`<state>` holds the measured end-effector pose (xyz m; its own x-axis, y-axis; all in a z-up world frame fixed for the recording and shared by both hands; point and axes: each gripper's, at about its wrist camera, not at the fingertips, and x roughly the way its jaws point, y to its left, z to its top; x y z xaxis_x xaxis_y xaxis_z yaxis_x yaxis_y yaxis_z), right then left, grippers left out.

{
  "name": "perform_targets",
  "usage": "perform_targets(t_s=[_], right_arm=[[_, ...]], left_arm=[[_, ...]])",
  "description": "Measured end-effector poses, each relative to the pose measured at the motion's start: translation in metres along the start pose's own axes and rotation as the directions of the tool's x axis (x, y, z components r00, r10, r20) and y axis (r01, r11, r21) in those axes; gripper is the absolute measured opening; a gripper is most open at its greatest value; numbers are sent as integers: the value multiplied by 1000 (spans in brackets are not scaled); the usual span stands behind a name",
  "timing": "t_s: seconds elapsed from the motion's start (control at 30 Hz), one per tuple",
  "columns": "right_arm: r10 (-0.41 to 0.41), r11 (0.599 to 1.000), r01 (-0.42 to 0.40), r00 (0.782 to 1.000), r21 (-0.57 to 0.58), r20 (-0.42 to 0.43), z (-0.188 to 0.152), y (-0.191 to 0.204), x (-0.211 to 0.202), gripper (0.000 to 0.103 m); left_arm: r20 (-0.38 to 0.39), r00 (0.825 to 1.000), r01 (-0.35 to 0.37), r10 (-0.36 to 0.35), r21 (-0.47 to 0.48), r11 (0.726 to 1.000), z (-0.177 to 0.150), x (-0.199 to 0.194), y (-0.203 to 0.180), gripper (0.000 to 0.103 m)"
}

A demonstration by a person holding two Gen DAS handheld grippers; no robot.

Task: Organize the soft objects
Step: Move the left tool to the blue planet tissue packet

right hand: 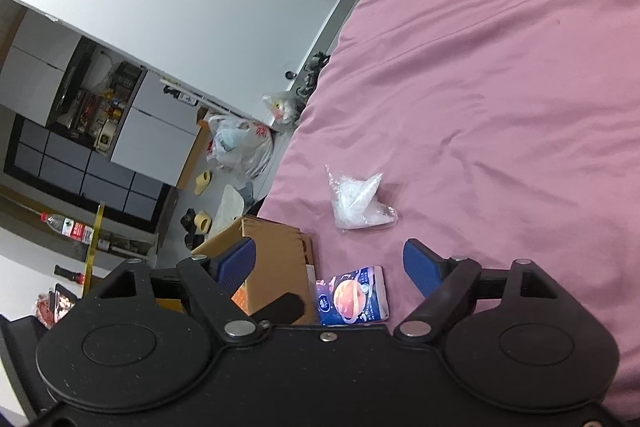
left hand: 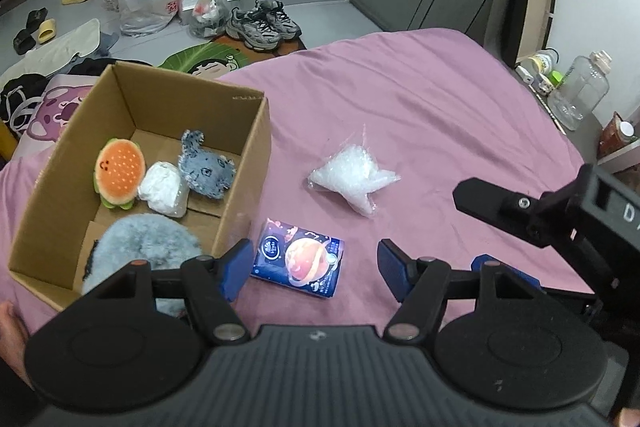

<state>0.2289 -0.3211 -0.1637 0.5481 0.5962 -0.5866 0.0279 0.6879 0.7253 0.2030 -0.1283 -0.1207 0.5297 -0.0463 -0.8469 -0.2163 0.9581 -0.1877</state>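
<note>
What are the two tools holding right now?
Nothing. The left tool and the right tool are both open and empty above the tissue pack, which lies untouched on the pink sheet.

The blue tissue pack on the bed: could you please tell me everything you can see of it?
The blue tissue pack is a small, flat, rectangular soft pack in glossy dark blue wrapping, printed with an orange planet, a round logo and small text too fine to read. It looks sealed. It lies flat on the pink bedsheet, just beside the near corner of the cardboard box, apart from the clear plastic bag. It sits below the open left gripper; nothing grips it.
</note>
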Motion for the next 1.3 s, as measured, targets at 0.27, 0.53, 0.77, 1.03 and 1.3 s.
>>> perform_targets(t_s=[0.27, 0.53, 0.77, 1.03, 1.3], right_arm=[[20, 1000, -19, 999, 21, -49, 3, -12, 13, 81], [38, 997, -31, 995, 74, -90, 8, -31, 24, 81], [53, 995, -41, 990, 91, -127, 10, -43, 32, 81], [53, 991, -35, 988, 127, -144, 16, -57, 32, 81], [63, 990, -42, 985, 136, -159, 18, -62, 29, 81]], left_arm=[[-28, 998, -49, 49, -2, 999, -7, 26, -10, 65], [-45, 989, -141, 144, 63, 988, -16, 53, -31, 65], [-80, 973, -208, 215, 84, 974, -24, 78, -39, 65], [-73, 956, -275, 286, 129, 953, -27, 95, -50, 67], [-100, 959, -253, 264, 112, 961, -27, 104, -46, 62]])
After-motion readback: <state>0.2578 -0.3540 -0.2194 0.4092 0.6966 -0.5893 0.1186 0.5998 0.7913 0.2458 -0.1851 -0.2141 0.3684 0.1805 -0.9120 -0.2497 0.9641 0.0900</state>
